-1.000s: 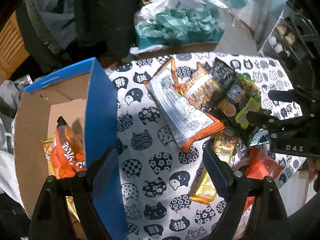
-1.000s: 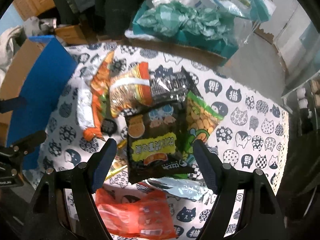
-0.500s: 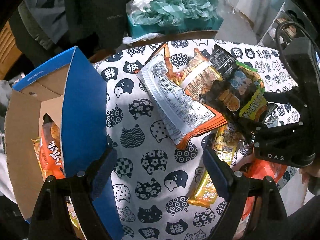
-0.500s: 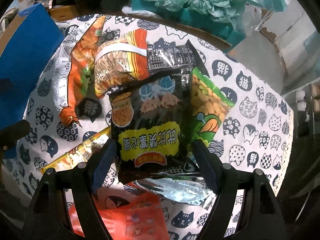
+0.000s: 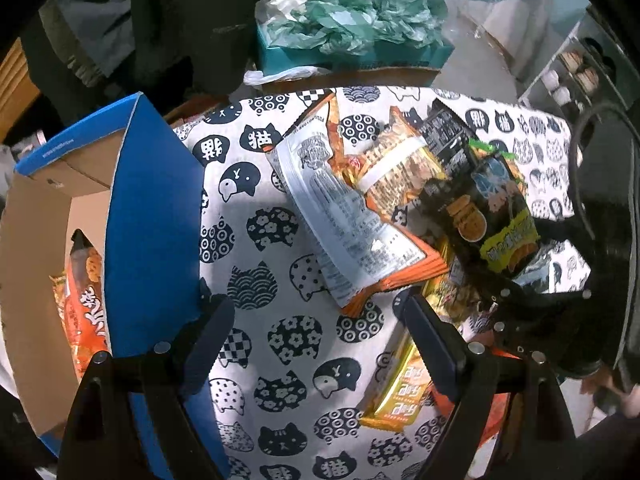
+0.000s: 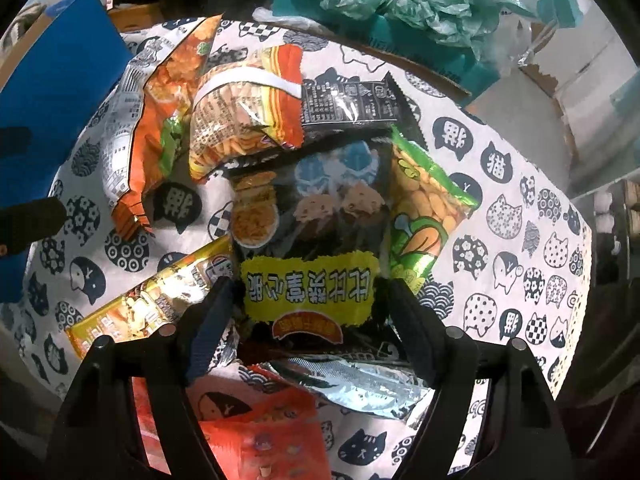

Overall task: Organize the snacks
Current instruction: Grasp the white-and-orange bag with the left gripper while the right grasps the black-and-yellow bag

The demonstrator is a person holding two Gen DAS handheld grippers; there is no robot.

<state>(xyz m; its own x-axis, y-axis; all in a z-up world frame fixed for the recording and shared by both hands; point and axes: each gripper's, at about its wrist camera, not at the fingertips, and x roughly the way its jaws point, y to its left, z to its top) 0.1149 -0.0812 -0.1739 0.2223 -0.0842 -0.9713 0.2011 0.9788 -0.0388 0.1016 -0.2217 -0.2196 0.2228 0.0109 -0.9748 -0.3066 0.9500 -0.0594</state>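
A pile of snack packets lies on a cat-print tablecloth [image 5: 256, 280]. My right gripper [image 6: 308, 300] is open, its fingers either side of the lower end of a black snack bag with a yellow label [image 6: 312, 240], which also shows in the left wrist view [image 5: 492, 216]. Around it lie an orange and white bag [image 5: 352, 224], an orange-banded cracker bag [image 6: 248, 112], a green peanut bag [image 6: 428, 208], a gold bar packet [image 5: 400, 384] and a red packet [image 6: 264, 436]. My left gripper [image 5: 316, 336] is open and empty above the cloth, beside the blue cardboard box [image 5: 152, 216] holding an orange packet [image 5: 86, 300].
A teal box stuffed with green plastic wrap [image 5: 352, 36] stands behind the table. Dark clothing [image 5: 160, 20] hangs at the back left. A silver packet [image 6: 360, 384] lies under the black bag. The table's edge runs along the right [image 6: 576, 320].
My right gripper has moved down and forward onto the black bag, so its fingers now flank the bag's lower end. My left gripper has shifted a little to the right, away from the box.
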